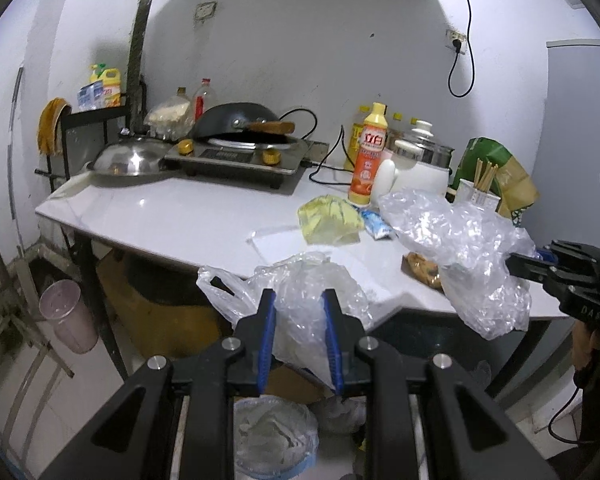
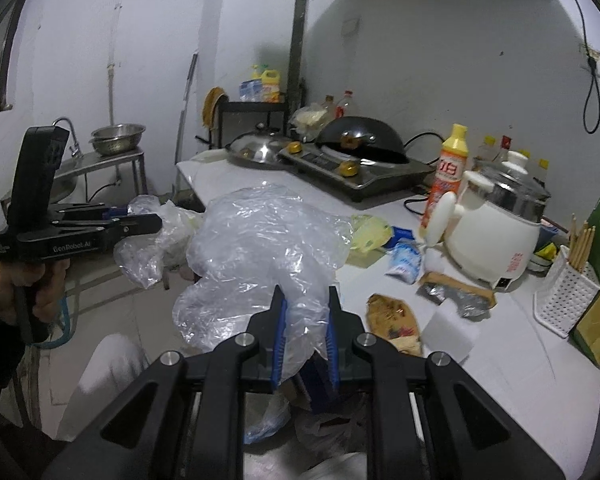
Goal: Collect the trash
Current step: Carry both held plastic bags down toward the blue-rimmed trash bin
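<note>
Beside the left tool (image 2: 140,222) clamping its bag (image 2: 148,248), only the right-wrist view shows a sink (image 2: 66,178).

My left gripper (image 1: 299,300) pinches a clear plastic bag (image 1: 300,304) between blue fingers (image 1: 269,332) above the lined bin (image 1: 274,436); right gripper (image 1: 514,262) holds another crumpled bag (image 1: 456,240) over the bench (image 1: 172,216).

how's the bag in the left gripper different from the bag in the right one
The left gripper holds a bag with a visible loop handle, hanging off the counter's edge over a lined bin. The right gripper holds a puffier bag with no handle showing, raised above the counter. Both are clear, crinkled plastic, pinched between the jaws.
</note>
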`<state>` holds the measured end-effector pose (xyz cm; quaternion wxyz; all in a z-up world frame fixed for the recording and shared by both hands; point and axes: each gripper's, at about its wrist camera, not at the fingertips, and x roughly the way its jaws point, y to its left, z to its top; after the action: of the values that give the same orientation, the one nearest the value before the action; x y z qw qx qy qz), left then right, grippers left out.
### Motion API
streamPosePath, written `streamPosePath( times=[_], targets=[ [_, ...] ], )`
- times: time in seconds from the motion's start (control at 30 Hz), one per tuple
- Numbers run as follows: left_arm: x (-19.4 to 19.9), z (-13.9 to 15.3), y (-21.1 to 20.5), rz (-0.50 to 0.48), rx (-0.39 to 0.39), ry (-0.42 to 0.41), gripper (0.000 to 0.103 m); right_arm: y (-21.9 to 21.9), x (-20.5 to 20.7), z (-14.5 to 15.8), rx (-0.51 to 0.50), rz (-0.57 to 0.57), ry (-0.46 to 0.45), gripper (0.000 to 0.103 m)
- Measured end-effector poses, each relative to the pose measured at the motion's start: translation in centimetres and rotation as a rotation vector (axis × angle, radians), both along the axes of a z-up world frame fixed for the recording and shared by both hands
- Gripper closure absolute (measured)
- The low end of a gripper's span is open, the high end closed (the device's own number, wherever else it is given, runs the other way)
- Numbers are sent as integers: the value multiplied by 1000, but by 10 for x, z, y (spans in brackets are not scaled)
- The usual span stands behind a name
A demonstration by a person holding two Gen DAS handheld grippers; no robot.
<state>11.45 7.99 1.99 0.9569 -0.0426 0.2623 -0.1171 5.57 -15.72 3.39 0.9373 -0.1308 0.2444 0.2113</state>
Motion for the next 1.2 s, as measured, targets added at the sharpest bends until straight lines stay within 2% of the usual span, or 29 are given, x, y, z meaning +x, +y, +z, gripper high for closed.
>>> streamPosePath(
  times=[0.3,0.6,0.83,1.2],
  targets=[
    [-22,-33,13,59,19,42,81,17,-26,-27,-9,83,19,87],
    [-28,-71,49,156,-19,100,81,50,-34,-70,-56,179,98,87],
    [-25,-107,68,195,-47,160,81,73,-18,-119,-117,206,195,87],
    [1,-170,80,208,-95,262,81,89,48,-203,-196,167,400,87]
  ],
)
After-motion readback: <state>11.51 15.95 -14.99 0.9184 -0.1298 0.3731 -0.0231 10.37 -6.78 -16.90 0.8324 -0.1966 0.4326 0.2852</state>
